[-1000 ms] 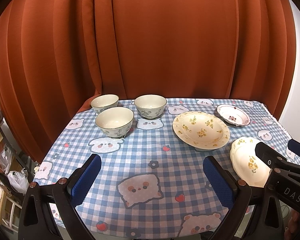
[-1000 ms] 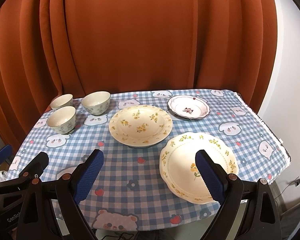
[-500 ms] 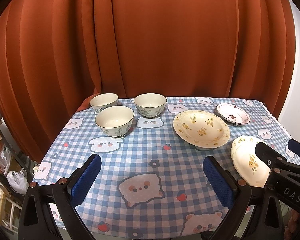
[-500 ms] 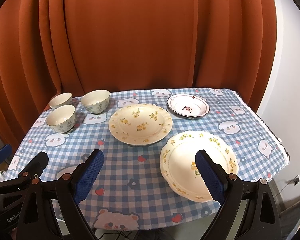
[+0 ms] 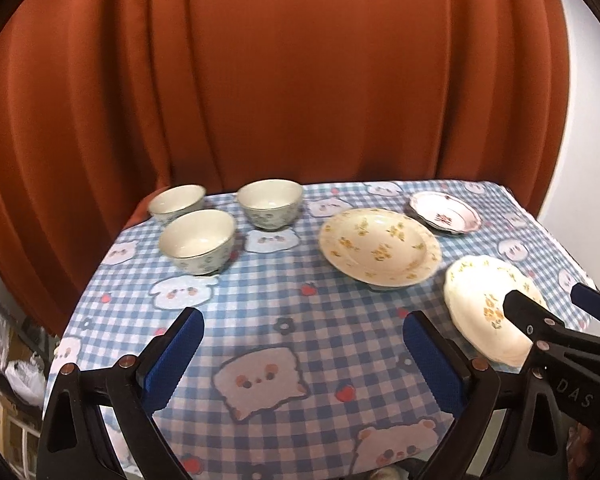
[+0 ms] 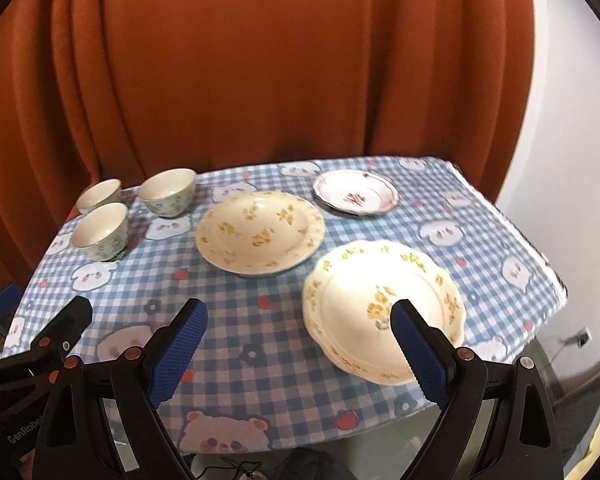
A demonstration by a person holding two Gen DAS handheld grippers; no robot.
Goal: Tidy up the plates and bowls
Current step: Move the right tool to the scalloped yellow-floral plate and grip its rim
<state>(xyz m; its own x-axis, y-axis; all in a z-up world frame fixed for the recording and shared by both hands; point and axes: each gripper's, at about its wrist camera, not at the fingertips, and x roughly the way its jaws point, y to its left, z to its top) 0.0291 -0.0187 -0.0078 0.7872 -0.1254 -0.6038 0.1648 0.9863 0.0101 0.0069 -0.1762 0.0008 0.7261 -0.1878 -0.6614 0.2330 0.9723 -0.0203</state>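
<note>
Three pale floral bowls stand at the table's far left: front bowl (image 5: 198,240) (image 6: 100,230), back left bowl (image 5: 177,202) (image 6: 99,195), back right bowl (image 5: 270,203) (image 6: 167,191). A round yellow-flowered plate (image 5: 380,246) (image 6: 260,232) lies mid-table. Behind it sits a small red-rimmed plate (image 5: 445,218) (image 6: 356,197). A scalloped yellow-flowered plate (image 5: 482,304) (image 6: 372,300) lies near the front right edge. My left gripper (image 5: 304,354) hovers open over the front of the cloth. Just before the scalloped plate, my right gripper (image 6: 298,342) is open, holding nothing.
A blue-checked cloth with bear prints (image 5: 292,312) (image 6: 260,320) covers the table. An orange curtain (image 5: 300,80) hangs close behind it. The table's right edge drops off beside a white wall (image 6: 572,160). Clutter lies on the floor at lower left (image 5: 16,368).
Both grippers have tilted and come slightly closer to the table, so the dishes sit a bit lower and larger in view. No dish has moved. Both grippers stay open.
</note>
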